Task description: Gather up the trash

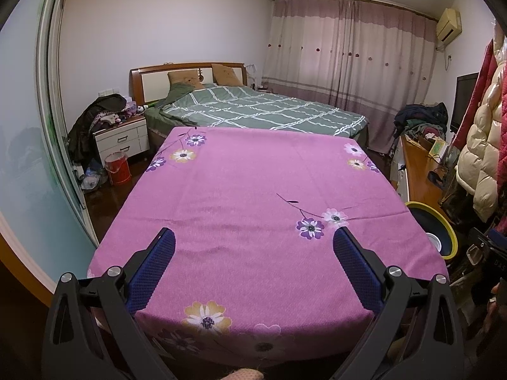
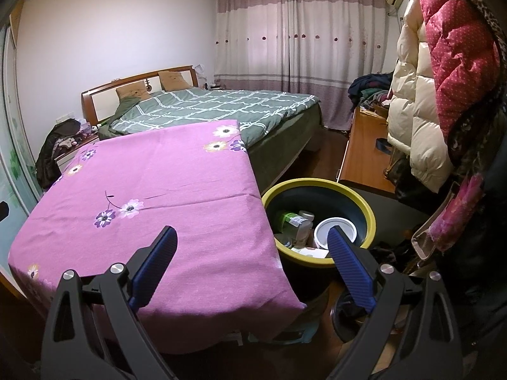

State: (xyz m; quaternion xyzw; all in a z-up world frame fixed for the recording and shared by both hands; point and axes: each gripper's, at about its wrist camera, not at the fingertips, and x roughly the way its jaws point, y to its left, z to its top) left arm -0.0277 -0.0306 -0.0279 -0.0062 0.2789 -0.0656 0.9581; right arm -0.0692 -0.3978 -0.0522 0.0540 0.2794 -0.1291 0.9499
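Fingers of both grippers stand wide apart and hold nothing: the left gripper (image 1: 253,247) hovers over the near half of the pink flowered cloth (image 1: 240,190) that covers the table, and the right gripper (image 2: 252,247) hangs over the table's right edge, its right finger (image 2: 348,269) in front of the yellow-rimmed bin (image 2: 369,218). That bin stands on the floor just beside the table's right side, and the trash lies inside it: a white lid or cup (image 2: 336,229), a green-labelled bottle (image 2: 293,221) and a few other containers I cannot make out. On the cloth I see no loose piece; it looks bare in both views, so the collecting seems at or near its end, and the step in hand is most likely a last check

To do it well, sweep both cameras slowly along the cloth's far edge and corners, where the fisheye squeezes small scraps thin, and look along the floor by the bin. Keep the fingers spread until something is truly between them, and come down flat, since the cloth creases and would bunch under a dragged pad. Any drop belongs over the middle of the bin, clear of its rim

Beyond lie the green checked bed (image 1: 263,107) and the hanging coats (image 2: 443,79); neither is part of this job
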